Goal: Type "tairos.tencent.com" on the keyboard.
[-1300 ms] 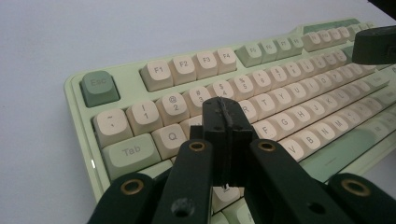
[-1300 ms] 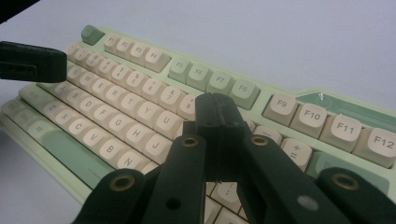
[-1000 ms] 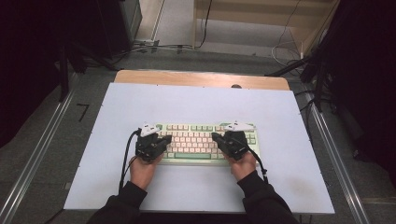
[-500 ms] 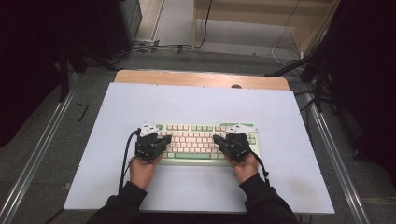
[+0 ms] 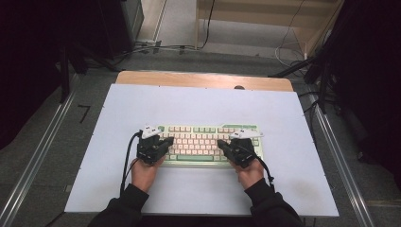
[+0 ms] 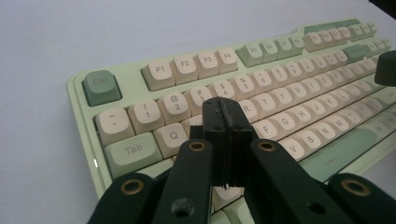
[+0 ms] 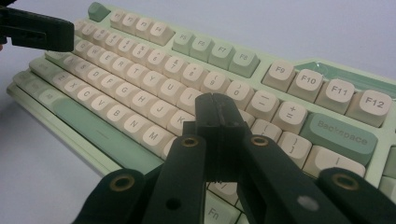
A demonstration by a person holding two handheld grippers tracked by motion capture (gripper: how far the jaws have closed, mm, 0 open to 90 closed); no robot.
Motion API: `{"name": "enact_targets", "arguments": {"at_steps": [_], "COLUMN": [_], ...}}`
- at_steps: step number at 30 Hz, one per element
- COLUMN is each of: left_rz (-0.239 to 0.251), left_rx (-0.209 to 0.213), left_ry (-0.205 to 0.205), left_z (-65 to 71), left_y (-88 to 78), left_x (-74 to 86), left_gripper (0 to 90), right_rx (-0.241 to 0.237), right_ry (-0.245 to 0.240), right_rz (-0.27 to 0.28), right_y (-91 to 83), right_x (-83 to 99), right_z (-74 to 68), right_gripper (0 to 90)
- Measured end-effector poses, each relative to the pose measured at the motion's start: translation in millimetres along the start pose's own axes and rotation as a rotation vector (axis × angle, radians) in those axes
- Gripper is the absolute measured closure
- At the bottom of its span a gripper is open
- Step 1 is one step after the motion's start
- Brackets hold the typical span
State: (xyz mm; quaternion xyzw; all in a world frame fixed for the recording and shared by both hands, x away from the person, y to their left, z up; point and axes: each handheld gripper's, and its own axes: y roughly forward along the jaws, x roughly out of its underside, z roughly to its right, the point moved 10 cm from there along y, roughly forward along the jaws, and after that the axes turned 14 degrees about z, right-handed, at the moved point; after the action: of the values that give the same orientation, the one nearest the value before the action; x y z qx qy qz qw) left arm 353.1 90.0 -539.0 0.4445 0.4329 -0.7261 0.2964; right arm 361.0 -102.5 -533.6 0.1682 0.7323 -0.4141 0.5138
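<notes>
Two grippers sit over the keyboard, and against the earlier high views I see almost no change: my left gripper stays where it was at the keyboard's left end, while my right gripper has shifted only slightly, near the right half of the keys. The keyboard itself has not moved; it lies flat on the white table, in the near half, its long side running left to right.

Starting at the left, I see the left gripper with its jaws pressed together, nothing between them. Its tip hangs over the letter rows, about where W and E would be, just below the 3 and 4 keys. I cannot tell whether it touches a key. The Esc key stands well to its left, alone in the corner.

Moving right, my right gripper is likewise closed on itself, empty. Its tip sits over the keys just below 0 and the minus key, with Backspace to its right. In that view the left gripper's dark tip shows at the upper left, over the far end of the number row.

No containers show on the table.
</notes>
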Motion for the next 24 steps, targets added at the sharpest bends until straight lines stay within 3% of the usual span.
{"name": "enact_targets", "arguments": {"at_steps": [24], "left_rz": [0.001], "left_rx": [0.001], "left_ry": [0.0], "left_z": [0.4], "left_y": [-0.5], "left_x": [-0.1], "left_gripper": [90.0], "right_rx": [-0.003], "right_ry": [-0.002], "right_rz": [-0.012], "right_y": [-0.1], "right_x": [4.8], "right_z": [-2.3], "right_gripper": [87.8]}}
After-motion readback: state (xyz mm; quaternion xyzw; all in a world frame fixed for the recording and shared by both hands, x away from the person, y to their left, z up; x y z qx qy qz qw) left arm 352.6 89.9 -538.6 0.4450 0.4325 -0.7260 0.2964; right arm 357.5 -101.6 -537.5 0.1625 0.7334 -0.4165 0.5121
